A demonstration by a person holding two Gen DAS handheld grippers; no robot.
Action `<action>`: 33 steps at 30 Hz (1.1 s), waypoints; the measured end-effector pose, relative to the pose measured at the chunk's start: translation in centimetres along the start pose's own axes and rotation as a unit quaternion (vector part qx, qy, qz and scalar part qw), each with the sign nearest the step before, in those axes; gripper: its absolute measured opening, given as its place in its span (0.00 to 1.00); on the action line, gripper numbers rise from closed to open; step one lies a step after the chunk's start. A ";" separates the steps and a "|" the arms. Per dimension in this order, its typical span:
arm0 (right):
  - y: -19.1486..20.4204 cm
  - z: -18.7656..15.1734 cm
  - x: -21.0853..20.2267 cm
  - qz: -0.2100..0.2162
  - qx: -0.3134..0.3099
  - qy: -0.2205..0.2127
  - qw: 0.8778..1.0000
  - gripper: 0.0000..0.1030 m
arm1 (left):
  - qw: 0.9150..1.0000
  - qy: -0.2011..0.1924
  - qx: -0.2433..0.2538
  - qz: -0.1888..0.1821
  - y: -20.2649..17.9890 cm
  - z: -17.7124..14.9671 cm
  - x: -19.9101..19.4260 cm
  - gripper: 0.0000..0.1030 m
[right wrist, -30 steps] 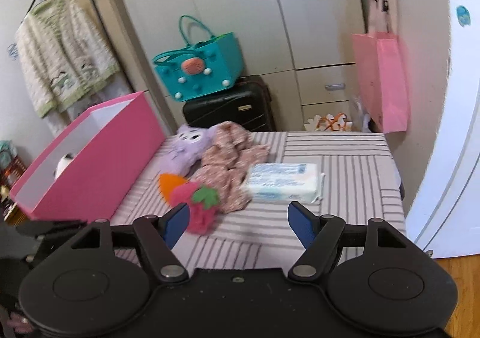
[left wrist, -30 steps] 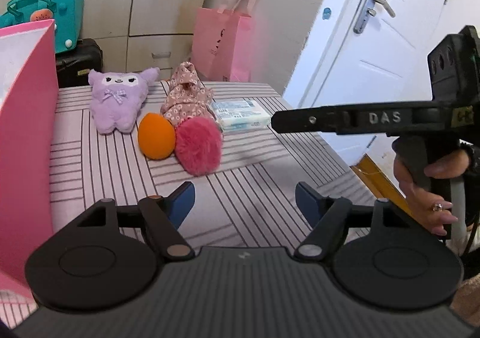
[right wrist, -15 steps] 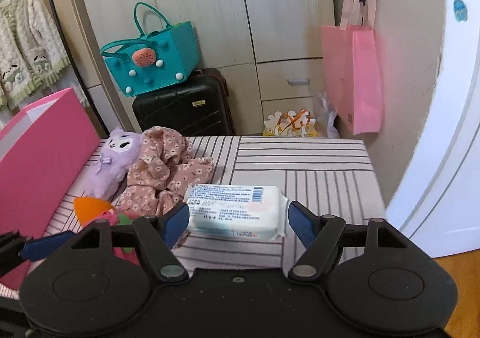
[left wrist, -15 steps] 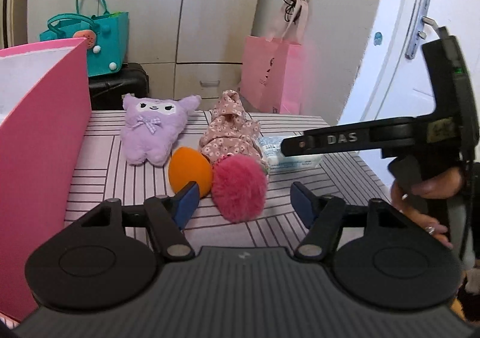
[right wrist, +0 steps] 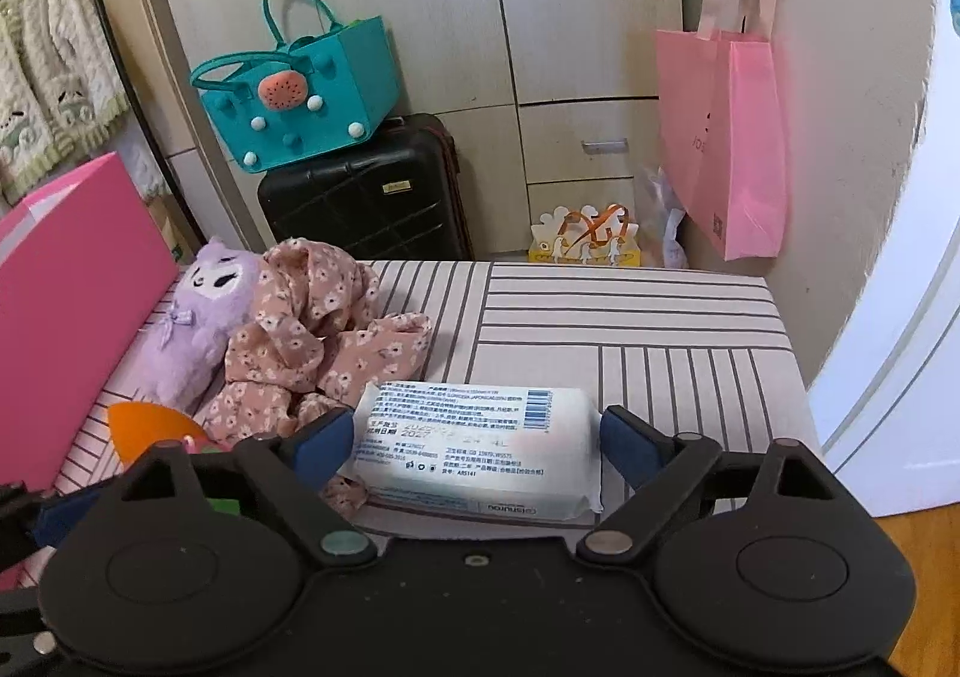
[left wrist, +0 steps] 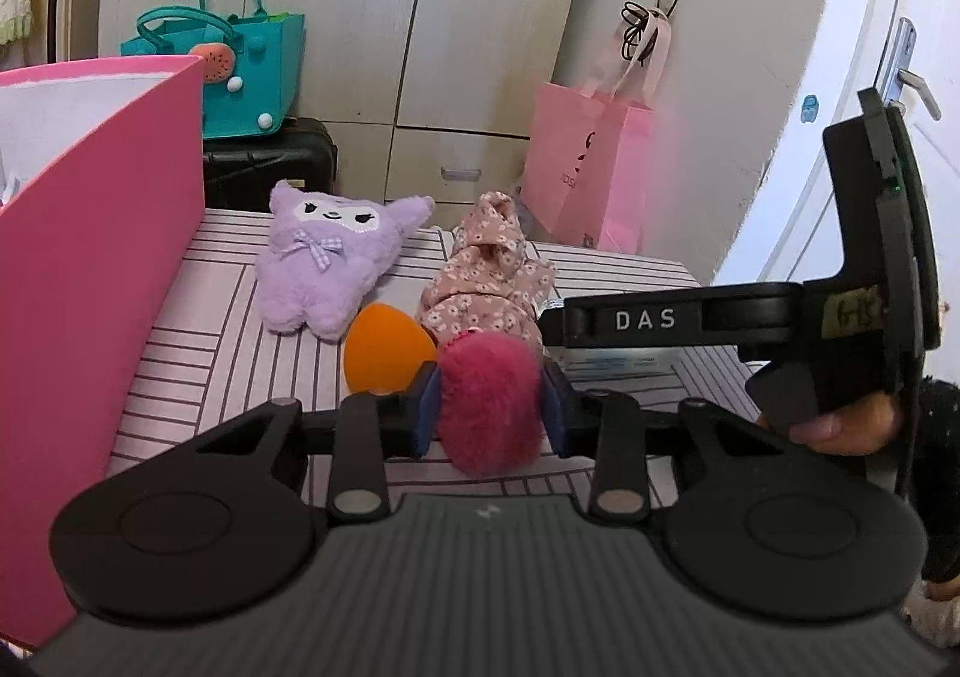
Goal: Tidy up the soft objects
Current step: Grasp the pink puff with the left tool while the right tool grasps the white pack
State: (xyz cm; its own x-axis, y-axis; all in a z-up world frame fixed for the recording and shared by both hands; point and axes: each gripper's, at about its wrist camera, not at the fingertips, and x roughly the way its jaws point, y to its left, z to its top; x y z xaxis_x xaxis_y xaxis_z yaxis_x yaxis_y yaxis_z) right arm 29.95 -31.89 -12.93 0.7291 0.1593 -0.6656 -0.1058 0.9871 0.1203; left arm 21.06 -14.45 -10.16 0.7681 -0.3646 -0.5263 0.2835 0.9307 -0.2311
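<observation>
My left gripper (left wrist: pixel 489 413) is shut on a fuzzy pink plush ball (left wrist: pixel 489 401) on the striped table. An orange egg-shaped plush (left wrist: pixel 387 356) lies just left of it, a purple plush toy (left wrist: pixel 327 266) and a floral pink cloth (left wrist: pixel 489 281) behind. My right gripper (right wrist: pixel 477 443) is open, its blue pads on either side of a white wet-wipes pack (right wrist: pixel 480 452), apart from it. The right gripper also shows in the left wrist view (left wrist: pixel 690 320). The purple plush (right wrist: pixel 198 323) and cloth (right wrist: pixel 312 335) lie left of the pack.
A tall pink box (left wrist: pixel 90 287) stands at the table's left edge. Behind the table are a black suitcase (right wrist: pixel 366 203) with a teal bag (right wrist: pixel 294 95) on it, cupboards, and a pink tote (right wrist: pixel 729 137) hanging on the wall. A white door is at right.
My left gripper moved forward and closed on the pink plush ball. My right gripper moved forward and down until its open pads bracket the wipes pack.
</observation>
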 end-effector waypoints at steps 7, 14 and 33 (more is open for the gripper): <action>-0.4 -0.4 0.2 0.002 -0.003 -0.001 1.000 0.93 | 1.000 0.005 0.003 0.006 -0.3 -0.4 0.2 0.33; -0.5 -0.8 -0.5 0.010 -0.010 -0.008 1.000 0.83 | 1.000 -0.008 0.003 0.013 -0.2 -0.6 0.0 0.24; -3.5 -4.0 -4.6 0.029 0.084 -0.022 0.996 0.81 | 0.998 -0.003 -0.046 -0.039 0.6 -1.4 -2.9 0.23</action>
State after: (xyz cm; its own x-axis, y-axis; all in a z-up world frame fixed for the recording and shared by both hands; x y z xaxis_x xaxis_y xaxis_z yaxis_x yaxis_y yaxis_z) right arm 24.28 -36.03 -13.23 0.7542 0.2111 -0.6218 -0.0371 0.9591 0.2806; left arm 18.21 -12.88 -9.97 0.7486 -0.4359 -0.4996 0.2891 0.8927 -0.3458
